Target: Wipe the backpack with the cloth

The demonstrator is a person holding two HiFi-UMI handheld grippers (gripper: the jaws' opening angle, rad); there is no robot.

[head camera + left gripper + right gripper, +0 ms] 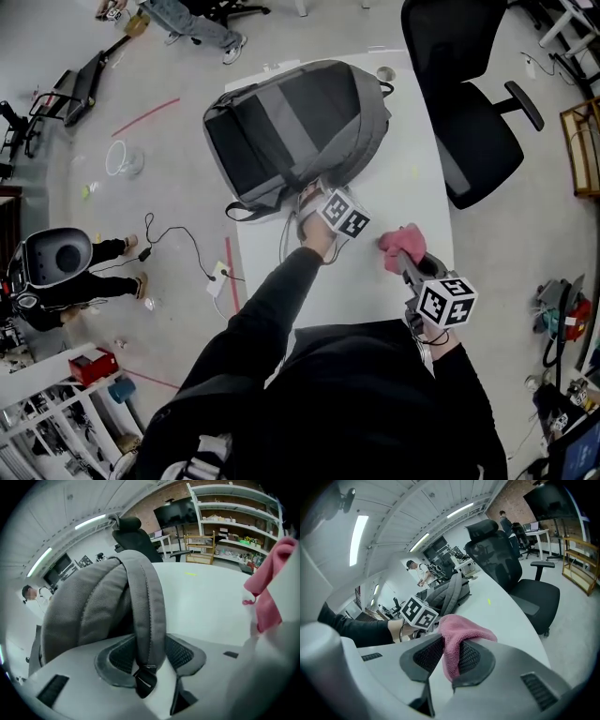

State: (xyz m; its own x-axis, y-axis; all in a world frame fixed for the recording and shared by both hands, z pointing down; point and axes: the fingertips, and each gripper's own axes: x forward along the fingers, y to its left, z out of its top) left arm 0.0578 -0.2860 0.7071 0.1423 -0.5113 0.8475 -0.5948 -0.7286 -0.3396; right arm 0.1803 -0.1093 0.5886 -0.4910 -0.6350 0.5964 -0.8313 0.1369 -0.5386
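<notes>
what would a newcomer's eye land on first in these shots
A big grey backpack lies on the white table, with one shoulder strap standing between the open fingers of the left gripper. Nearer the person, the right gripper pinches a bright pink cloth over the table's right side.

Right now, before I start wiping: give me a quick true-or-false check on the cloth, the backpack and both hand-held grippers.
1. The right hand-held gripper is shut on the pink cloth. True.
2. The backpack lies on the floor. False: it lies on the white table.
3. A backpack strap runs between the left hand-held gripper's open jaws. True.
4. The pink cloth rests on the backpack. False: it is held clear of it, above the table.
</notes>
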